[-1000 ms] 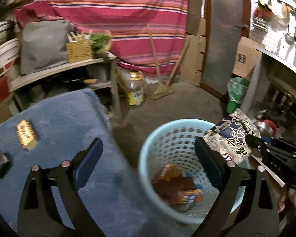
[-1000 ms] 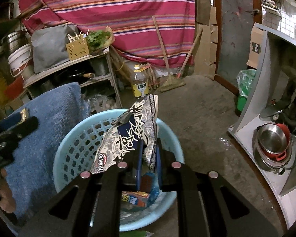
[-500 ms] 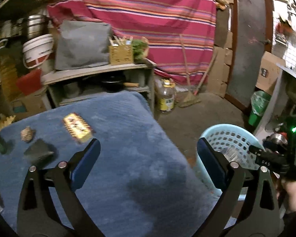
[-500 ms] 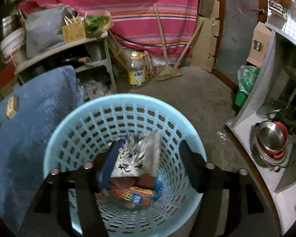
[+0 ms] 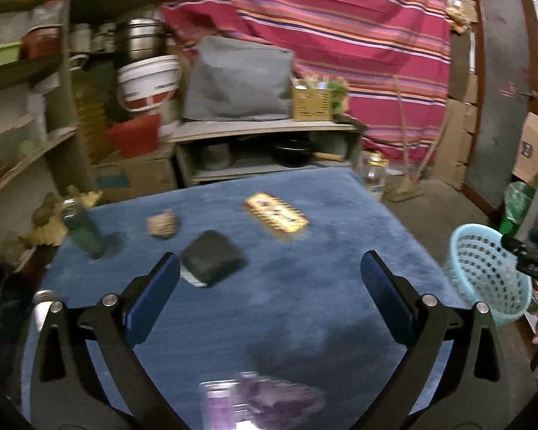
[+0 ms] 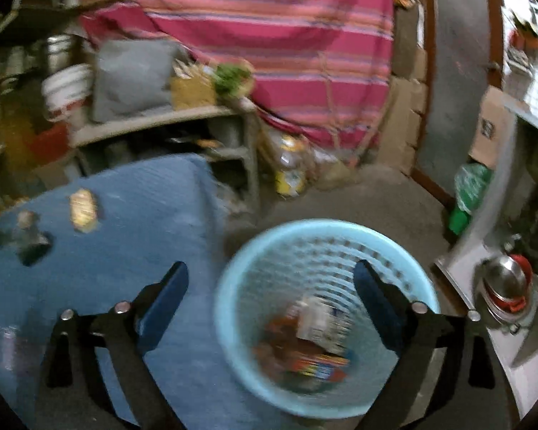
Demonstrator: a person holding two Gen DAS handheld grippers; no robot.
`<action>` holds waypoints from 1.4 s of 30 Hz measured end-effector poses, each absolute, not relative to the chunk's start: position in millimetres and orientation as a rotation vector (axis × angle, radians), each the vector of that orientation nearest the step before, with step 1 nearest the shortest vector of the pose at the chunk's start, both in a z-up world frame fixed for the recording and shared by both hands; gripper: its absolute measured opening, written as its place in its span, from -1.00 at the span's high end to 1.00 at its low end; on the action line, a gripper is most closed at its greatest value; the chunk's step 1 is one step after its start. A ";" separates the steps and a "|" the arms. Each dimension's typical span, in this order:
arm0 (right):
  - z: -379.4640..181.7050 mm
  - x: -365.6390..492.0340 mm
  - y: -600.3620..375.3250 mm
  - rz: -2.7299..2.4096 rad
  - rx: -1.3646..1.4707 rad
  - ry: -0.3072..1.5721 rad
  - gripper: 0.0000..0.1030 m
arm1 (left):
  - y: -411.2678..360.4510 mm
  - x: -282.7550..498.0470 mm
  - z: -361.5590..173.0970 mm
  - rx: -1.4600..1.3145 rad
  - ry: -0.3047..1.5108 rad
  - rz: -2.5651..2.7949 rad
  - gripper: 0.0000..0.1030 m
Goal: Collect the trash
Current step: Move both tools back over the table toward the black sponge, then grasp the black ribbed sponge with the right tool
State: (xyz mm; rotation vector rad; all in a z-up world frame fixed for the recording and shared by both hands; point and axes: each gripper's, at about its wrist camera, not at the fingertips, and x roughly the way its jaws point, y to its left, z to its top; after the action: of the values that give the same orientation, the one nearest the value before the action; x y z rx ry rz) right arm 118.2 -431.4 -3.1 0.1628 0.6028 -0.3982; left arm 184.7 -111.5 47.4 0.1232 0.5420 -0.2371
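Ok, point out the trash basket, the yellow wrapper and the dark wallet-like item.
trash basket (image 6: pixel 233 308): right wrist view, left rim.
yellow wrapper (image 5: pixel 276 215): left wrist view, middle.
dark wallet-like item (image 5: pixel 211 261): left wrist view, top face.

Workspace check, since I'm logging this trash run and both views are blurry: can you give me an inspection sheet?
Surface: blue cloth covering the table.
Job's things: yellow wrapper, dark packet, brown crumpled piece and purple wrapper on the cloth; light blue basket on the floor beside the table, holding wrappers.
Clutter: green bottle on the cloth.
Grippers: left gripper open, empty, over the cloth; right gripper open, empty, over the basket.
Cables: nothing seen.
Surroundings: striped curtain, grey shelf, white bucket.
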 end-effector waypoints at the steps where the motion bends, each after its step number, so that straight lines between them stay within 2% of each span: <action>1: 1.2 119.6 -418.0 -0.377 0.154 0.585 -0.84 | -99.7 182.5 49.7 0.124 0.531 -0.220 -0.89; 15: 3.1 179.3 -244.7 -0.098 0.009 0.605 -0.86 | 9.8 186.5 53.0 0.118 0.517 -0.078 -0.89; 24: -1.2 210.3 -201.9 -0.040 -0.032 0.631 -0.90 | 52.3 217.2 46.4 0.063 0.534 -0.016 -0.89; 42: -25.4 291.8 -159.0 0.027 -0.091 0.653 -0.91 | 87.0 278.4 18.6 0.063 0.555 0.083 -0.89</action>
State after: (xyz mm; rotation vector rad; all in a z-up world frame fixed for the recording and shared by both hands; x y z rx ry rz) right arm 291.8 -159.0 -25.4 -0.0910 0.6534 0.0267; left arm 278.4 87.0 18.6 0.0629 0.5552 0.0831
